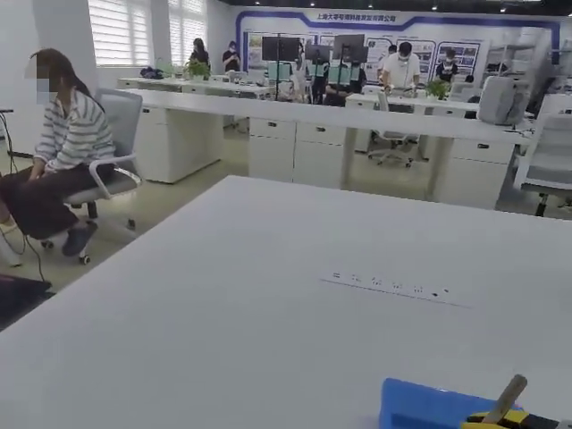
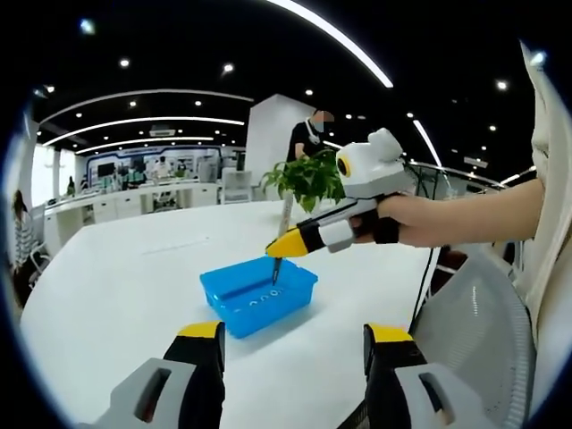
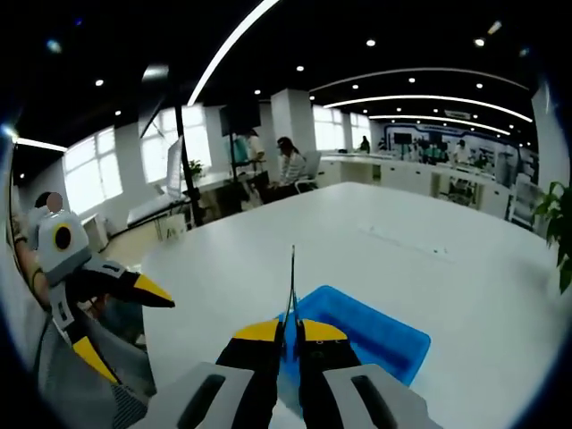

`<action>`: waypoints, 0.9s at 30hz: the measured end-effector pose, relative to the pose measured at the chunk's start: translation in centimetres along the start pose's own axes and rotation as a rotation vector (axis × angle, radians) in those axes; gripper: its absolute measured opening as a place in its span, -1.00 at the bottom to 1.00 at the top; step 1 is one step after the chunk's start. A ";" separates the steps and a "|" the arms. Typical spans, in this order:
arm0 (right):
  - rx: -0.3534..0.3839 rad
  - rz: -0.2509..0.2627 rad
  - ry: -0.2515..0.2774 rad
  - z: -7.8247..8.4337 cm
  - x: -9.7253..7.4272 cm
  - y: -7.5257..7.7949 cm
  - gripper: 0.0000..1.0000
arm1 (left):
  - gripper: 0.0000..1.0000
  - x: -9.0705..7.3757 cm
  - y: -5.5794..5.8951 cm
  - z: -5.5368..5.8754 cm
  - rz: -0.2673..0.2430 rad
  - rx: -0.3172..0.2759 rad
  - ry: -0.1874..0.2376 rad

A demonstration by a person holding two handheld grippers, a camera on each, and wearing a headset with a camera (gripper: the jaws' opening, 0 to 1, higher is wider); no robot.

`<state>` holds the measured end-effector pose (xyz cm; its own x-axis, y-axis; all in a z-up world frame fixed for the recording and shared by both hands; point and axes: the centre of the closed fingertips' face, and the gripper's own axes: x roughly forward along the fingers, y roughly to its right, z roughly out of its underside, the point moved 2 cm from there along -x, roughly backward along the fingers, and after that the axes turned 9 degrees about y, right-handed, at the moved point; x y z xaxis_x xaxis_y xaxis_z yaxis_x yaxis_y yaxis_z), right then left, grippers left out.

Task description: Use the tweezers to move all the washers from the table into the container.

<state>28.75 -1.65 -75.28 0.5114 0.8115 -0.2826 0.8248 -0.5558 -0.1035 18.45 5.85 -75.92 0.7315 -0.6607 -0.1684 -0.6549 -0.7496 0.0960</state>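
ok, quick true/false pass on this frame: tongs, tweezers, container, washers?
1. The right tongs are shut on the tweezers. True.
2. The left tongs are shut. False: they are open and hold nothing.
3. The container is red. False: it is blue.
4. Washers lie in a row on the table. True.
5. The tweezers lie flat on the table. False: they are held tip-down over the container.

Left gripper [image 2: 293, 332]: we hold its jaws wide apart.
Right gripper [image 3: 290, 329]: jaws pinched on tweezers [image 3: 291, 277] (our hand [image 2: 407, 219] grips it).
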 end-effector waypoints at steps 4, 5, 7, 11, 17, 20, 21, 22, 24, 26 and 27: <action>0.019 -0.011 -0.014 1.6 -1.9 -0.9 -0.93 | 0.09 -0.1 0.1 0.3 0.011 -0.029 -0.018; 0.018 -0.013 -0.015 1.9 -2.3 -1.1 -0.93 | 0.10 -0.1 0.2 0.3 0.016 -0.038 -0.021; 0.040 -0.023 -0.017 2.4 -3.0 -1.6 -0.93 | 0.13 0.0 0.5 0.1 0.038 -0.074 -0.007; 0.034 -0.077 -0.038 3.6 -4.3 -3.2 -0.93 | 0.13 -0.1 0.6 0.2 0.063 -0.122 -0.021; -0.042 -0.163 -0.080 4.9 -5.3 -4.7 -0.93 | 0.14 0.0 0.0 2.2 0.079 -0.155 -0.150; -0.096 -0.199 -0.107 5.6 -5.5 -5.2 -0.93 | 0.15 0.0 0.1 1.7 0.091 -0.137 -0.174; -0.110 -0.219 -0.125 6.0 -5.5 -5.5 -0.94 | 0.16 0.0 0.1 1.7 0.100 -0.106 -0.208; -0.119 -0.228 -0.126 6.2 -5.5 -5.6 -0.94 | 0.17 -0.1 0.2 1.6 0.113 -0.083 -0.229; -0.118 -0.253 -0.130 6.6 -5.5 -6.0 -0.94 | 0.20 0.1 0.5 1.4 0.137 -0.030 -0.264; -0.126 -0.274 -0.139 6.9 -5.5 -6.2 -0.94 | 0.16 0.0 1.3 1.1 0.196 0.008 -0.305; -0.139 -0.286 -0.150 7.1 -5.6 -6.3 -0.94 | 0.14 0.0 1.6 0.8 0.215 0.024 -0.316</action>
<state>18.98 -3.99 -79.85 0.2220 0.8897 -0.3989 0.9598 -0.2715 -0.0712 17.25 4.64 -76.58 0.4844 -0.7552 -0.4416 -0.7944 -0.5912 0.1396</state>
